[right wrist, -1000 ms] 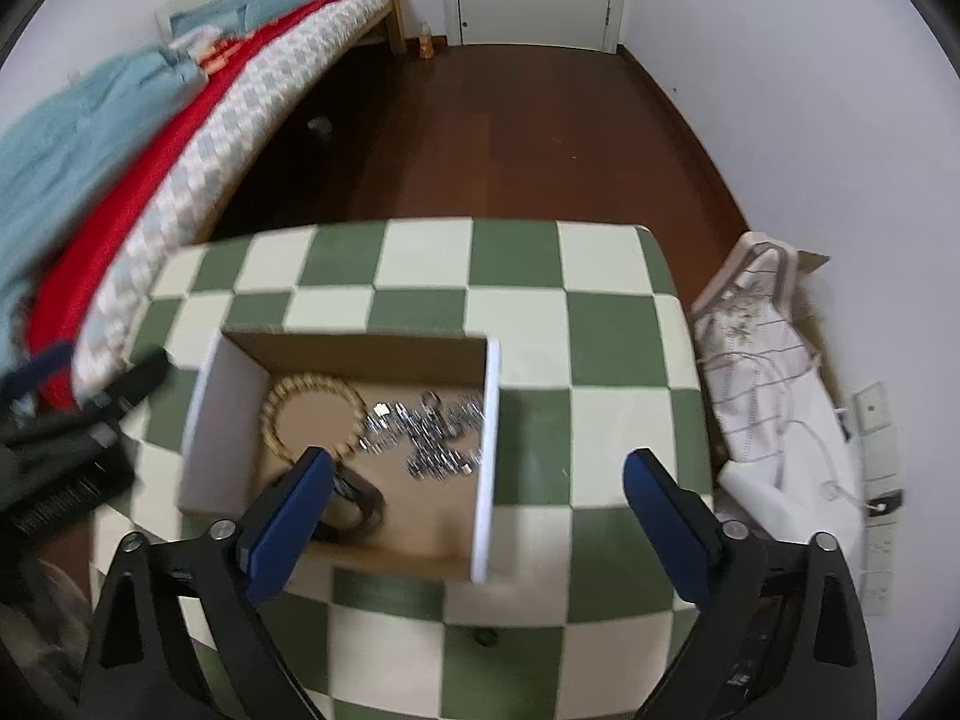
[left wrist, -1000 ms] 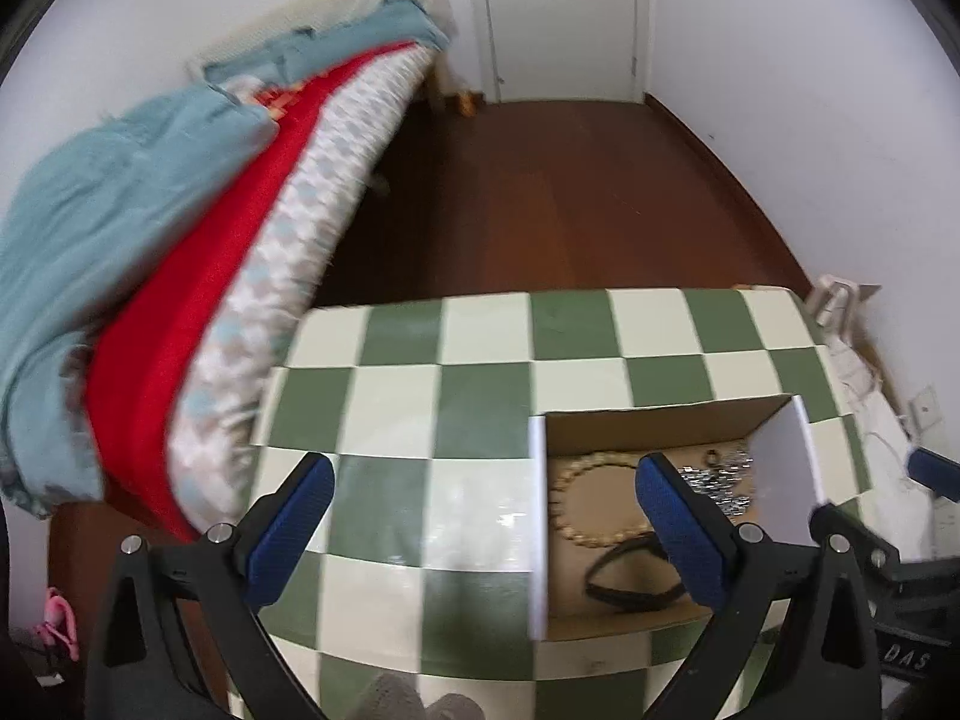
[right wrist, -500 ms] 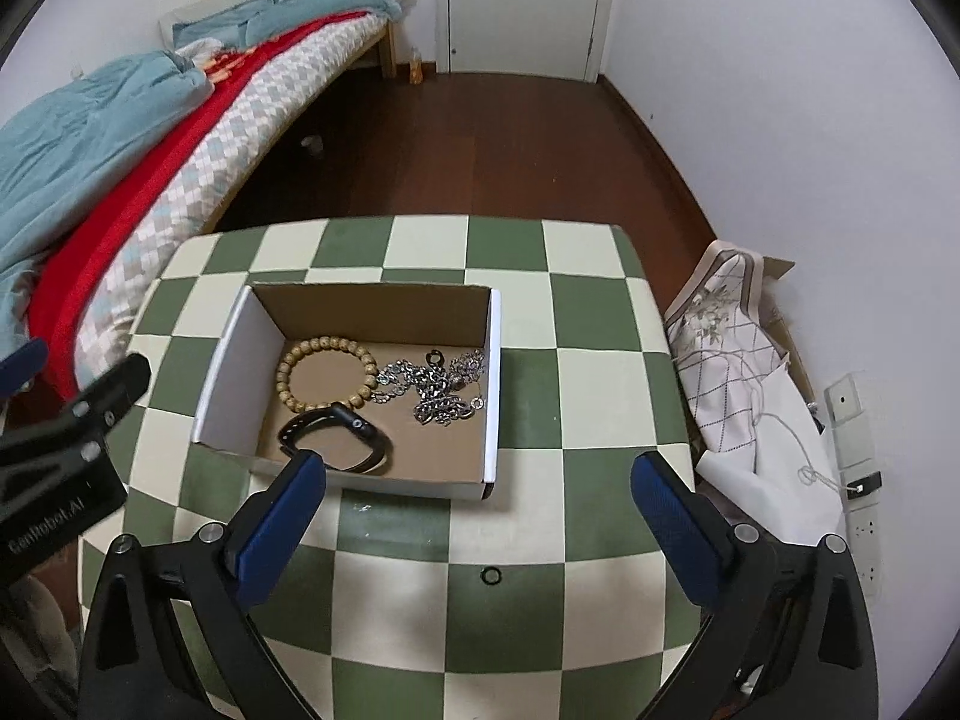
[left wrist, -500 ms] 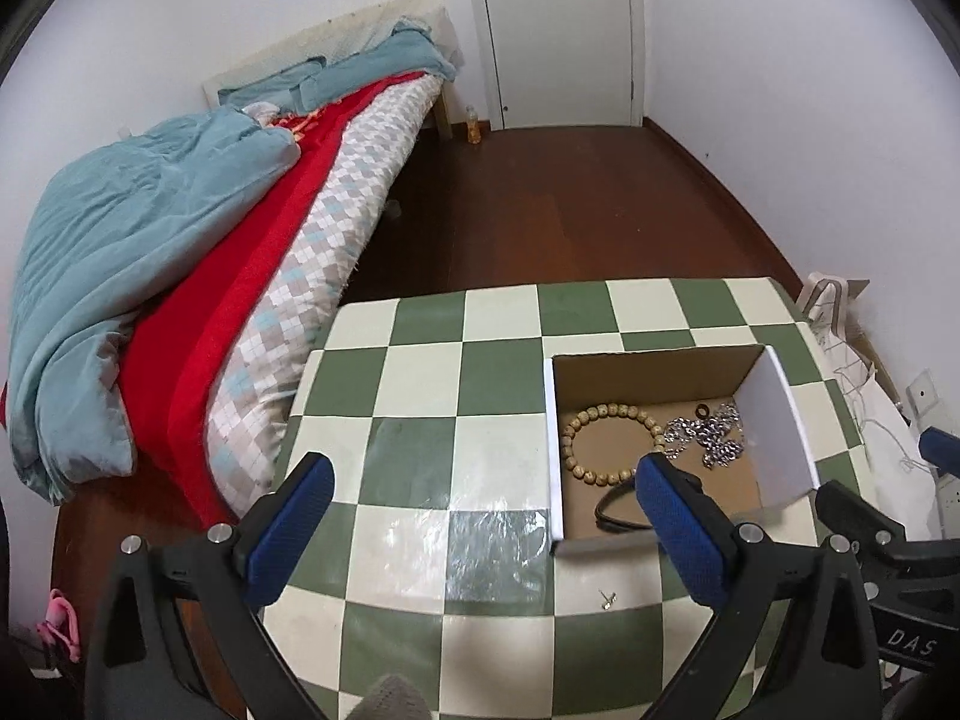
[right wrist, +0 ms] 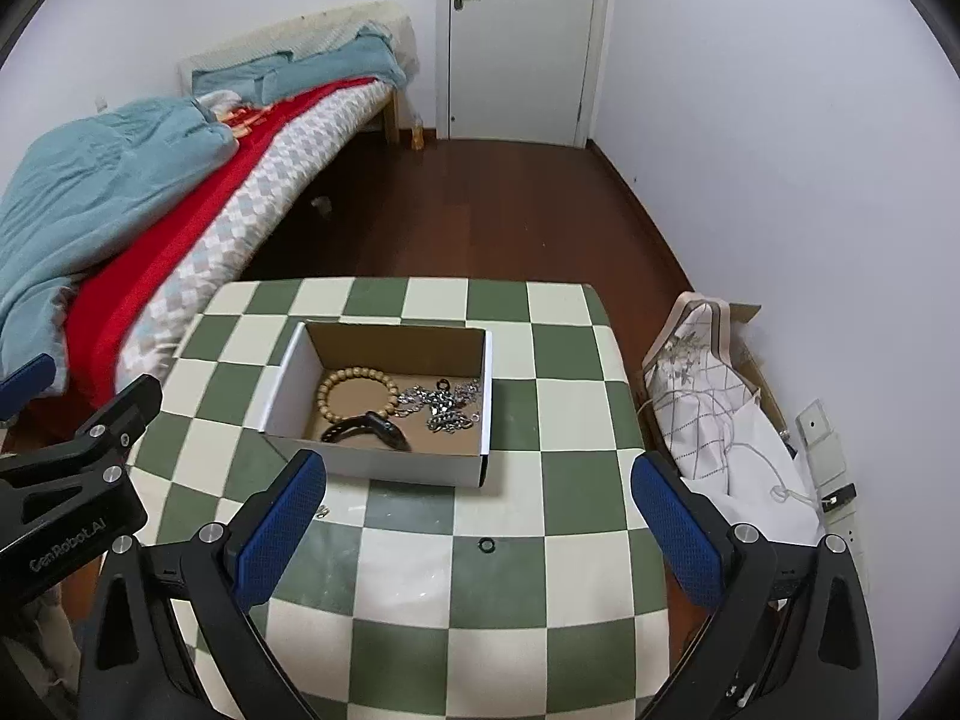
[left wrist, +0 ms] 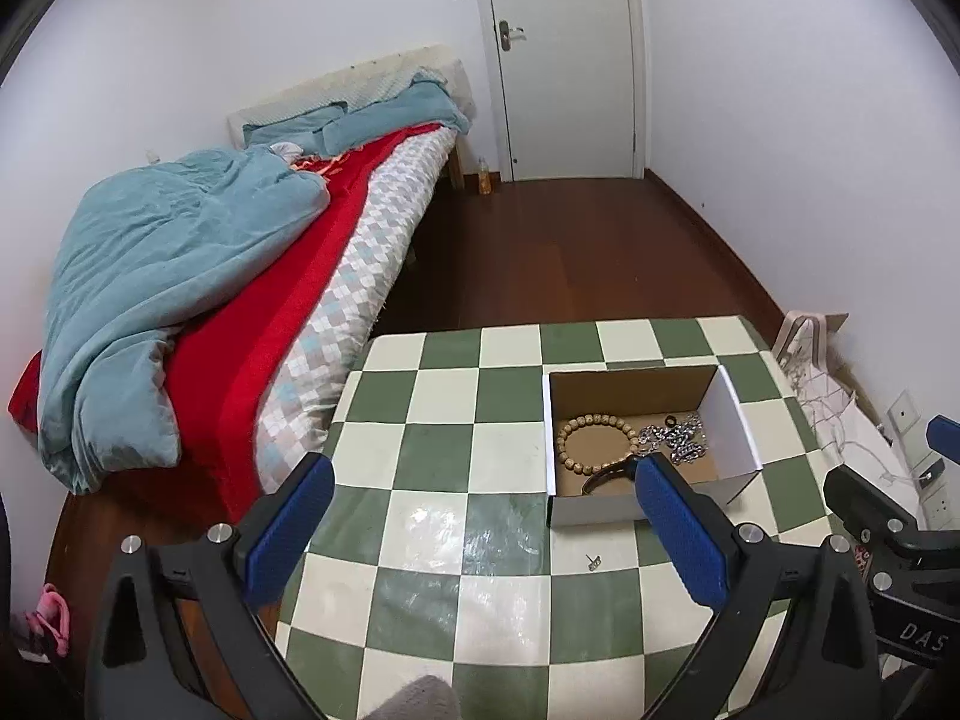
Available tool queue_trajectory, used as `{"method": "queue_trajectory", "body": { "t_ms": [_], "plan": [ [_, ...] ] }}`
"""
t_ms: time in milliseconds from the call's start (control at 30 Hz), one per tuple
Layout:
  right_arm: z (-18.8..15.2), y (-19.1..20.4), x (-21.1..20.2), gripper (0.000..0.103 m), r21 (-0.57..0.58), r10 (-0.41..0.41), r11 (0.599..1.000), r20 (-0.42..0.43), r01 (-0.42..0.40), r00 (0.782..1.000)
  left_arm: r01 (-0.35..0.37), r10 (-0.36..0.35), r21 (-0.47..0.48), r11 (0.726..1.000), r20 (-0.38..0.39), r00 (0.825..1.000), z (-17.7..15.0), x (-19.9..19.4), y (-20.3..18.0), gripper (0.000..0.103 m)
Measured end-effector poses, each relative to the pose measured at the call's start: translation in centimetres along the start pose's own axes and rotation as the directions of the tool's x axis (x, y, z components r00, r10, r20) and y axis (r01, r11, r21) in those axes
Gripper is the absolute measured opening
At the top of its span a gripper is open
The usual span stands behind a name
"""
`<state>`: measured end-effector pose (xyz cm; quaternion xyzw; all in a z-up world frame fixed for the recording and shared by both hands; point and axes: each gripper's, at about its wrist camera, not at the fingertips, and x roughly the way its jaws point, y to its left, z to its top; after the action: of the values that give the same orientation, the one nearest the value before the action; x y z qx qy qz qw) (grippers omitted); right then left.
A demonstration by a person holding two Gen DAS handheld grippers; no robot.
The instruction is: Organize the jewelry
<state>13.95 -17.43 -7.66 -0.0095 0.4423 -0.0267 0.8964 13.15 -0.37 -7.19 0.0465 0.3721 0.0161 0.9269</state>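
Bedroom surroundings are seen beyond the work surface: a bed with a blue quilt and red blanket (left wrist: 180,276), a white door (right wrist: 516,36) and dark wooden flooring. A green-and-cream chequered table (right wrist: 420,570) carries an open white cardboard box (right wrist: 384,456) toward its far half. Inside the box a wooden bead bracelet (right wrist: 354,393), a black band (right wrist: 366,429) and a tangle of silver chain (right wrist: 444,405) are already gathered. Two small pieces are left on the table outside the box: a small black ring (right wrist: 485,545) just off the box's near right corner, and a tiny metal stud (left wrist: 594,564) near the box's near left corner.

Both tools are held wide apart and empty. The left gripper (left wrist: 480,528) is raised above the near half of the table; the right gripper (right wrist: 474,528) hangs with the ring almost exactly between its fingertips, so the right hand is judged the nearer one for that piece. The stud lies ahead of the left gripper, slightly right of its centre line, its long axis too small to be read.
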Motion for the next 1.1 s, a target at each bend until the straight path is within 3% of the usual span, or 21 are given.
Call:
{"method": "queue_trajectory", "body": {
  "t_ms": [167,333,400,467,500,533,667,900,1100],
  "plan": [
    [-0.8,0.1,-2.9,0.103,0.013,0.021,1.0,0.04,-0.021,0.999,-0.007,0.007,0.001,1.0,0.028,1.0,-0.6,-2.1,0.2,0.103],
    [-2.5,-1.0,-3.1,0.103,0.066,0.052,0.996,0.031,-0.054,0.998,-0.107,0.108,-0.02,0.994,0.046,0.993,-2.2,-2.4,0.8,0.103],
    [-3.5,-1.7,-1.9,0.103,0.085,0.043,0.995,0.007,-0.043,0.999,-0.141,0.142,-0.013,0.99,0.019,0.99,-3.4,-1.2,0.8,0.103],
    [-4.9,-2.7,0.3,0.091,0.113,0.064,0.992,-0.034,-0.06,0.997,-0.163,0.163,-0.014,0.987,-0.024,0.986,-4.6,0.3,1.0,0.103],
    [-5.7,-3.3,1.9,0.071,0.135,0.074,0.989,-0.069,-0.064,0.995,-0.178,0.177,-0.013,0.984,-0.04,0.983,-5.1,0.9,1.1,0.103],
    [-6.4,-3.6,3.1,0.059,0.148,0.085,0.986,-0.09,-0.071,0.992,-0.21,0.209,-0.009,0.978,-0.065,0.976,-5.9,2.0,1.1,0.103],
    [-9.0,-4.7,8.4,0.059,0.201,0.123,0.975,-0.131,-0.095,0.984,-0.264,0.261,-0.006,0.965,-0.122,0.958,-7.8,4.7,1.3,0.103],
    [-11.0,-4.5,15.3,0.059,0.203,0.091,0.978,-0.17,-0.055,0.981,-0.296,0.29,0.003,0.955,-0.207,0.934,-9.3,8.2,1.2,0.103],
    [-11.1,-2.8,16.5,0.058,0.113,0.048,0.993,-0.136,-0.033,0.99,-0.297,0.295,0.026,0.954,-0.229,0.928,-9.4,9.7,0.4,0.103]
  ]
}}
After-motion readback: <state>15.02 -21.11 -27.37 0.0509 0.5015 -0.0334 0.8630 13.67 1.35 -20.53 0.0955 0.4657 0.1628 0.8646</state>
